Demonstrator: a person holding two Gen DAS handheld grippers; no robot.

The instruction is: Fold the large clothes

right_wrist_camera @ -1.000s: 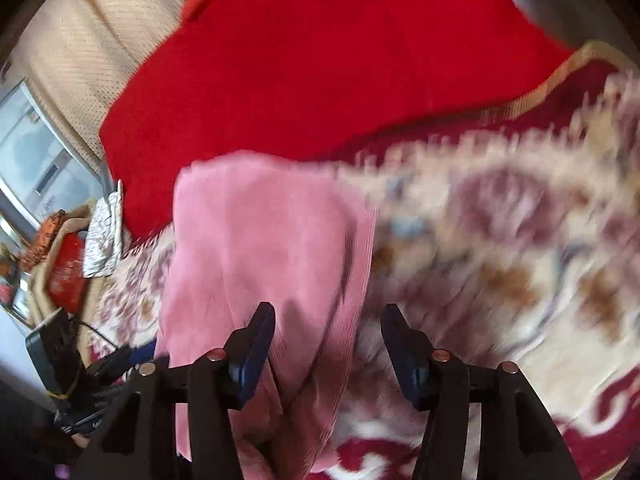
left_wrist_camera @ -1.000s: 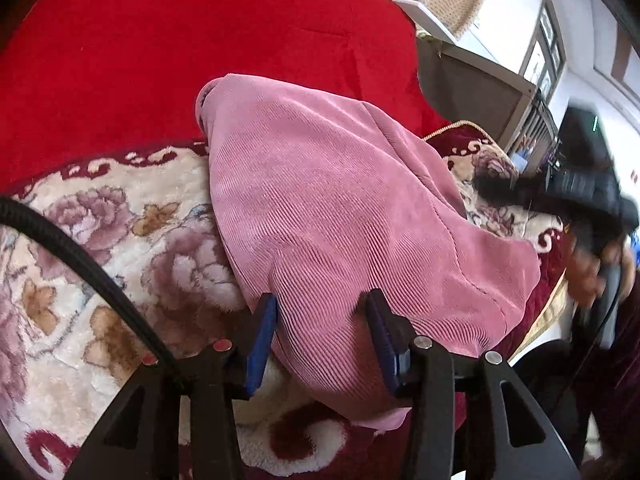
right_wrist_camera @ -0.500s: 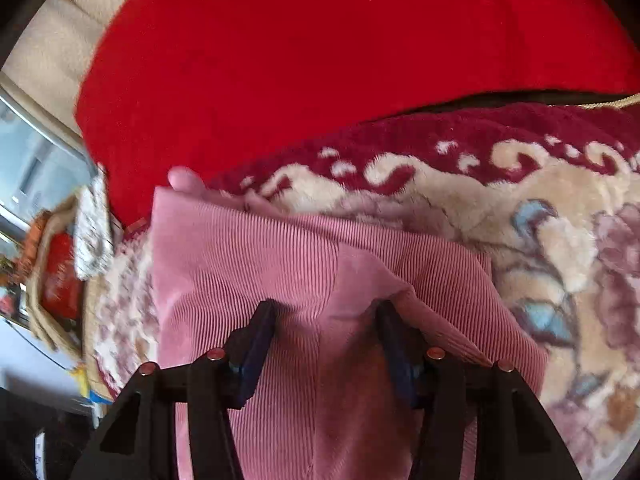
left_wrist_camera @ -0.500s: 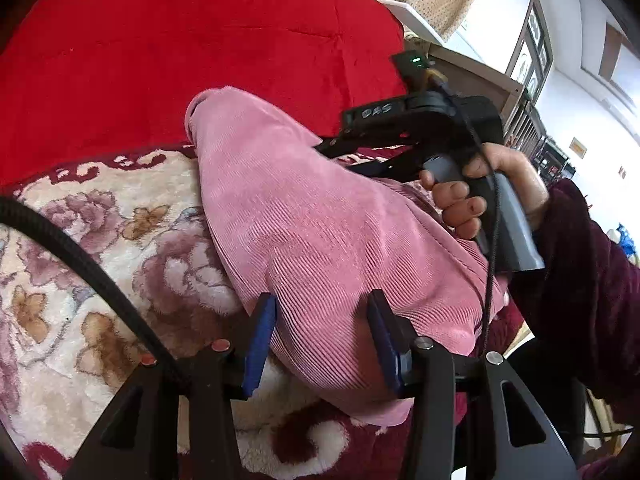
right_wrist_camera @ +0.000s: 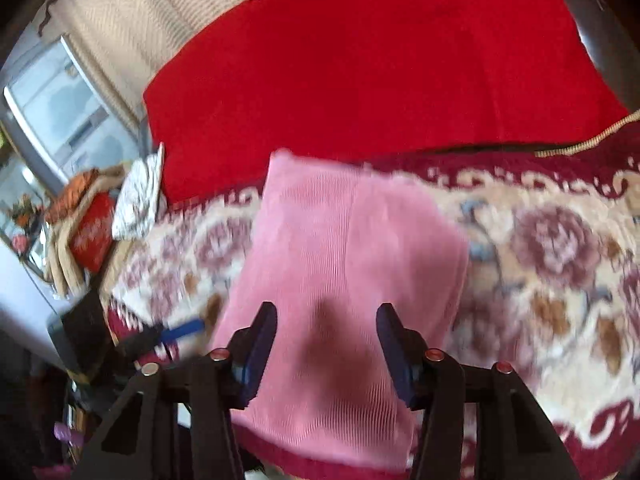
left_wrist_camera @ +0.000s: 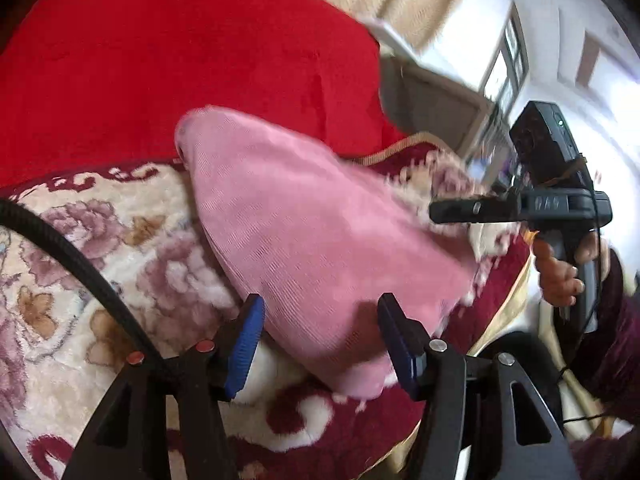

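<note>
pink garment [right_wrist_camera: 340, 264]: folded, near edge cut off, blurred | left gripper [left_wrist_camera: 320, 344]: opening, astride fold, pads clear | right gripper [right_wrist_camera: 326, 340]: closing, not gripping

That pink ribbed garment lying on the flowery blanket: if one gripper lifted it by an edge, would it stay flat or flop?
Probably flop: the pink garment already lies folded in soft, rounded bulges. Its fine ribbing looks grippy rather than slippery, so the pads should hold it. Pushed, it would likely bunch up, since the plush blanket beneath looks clingy.
</note>
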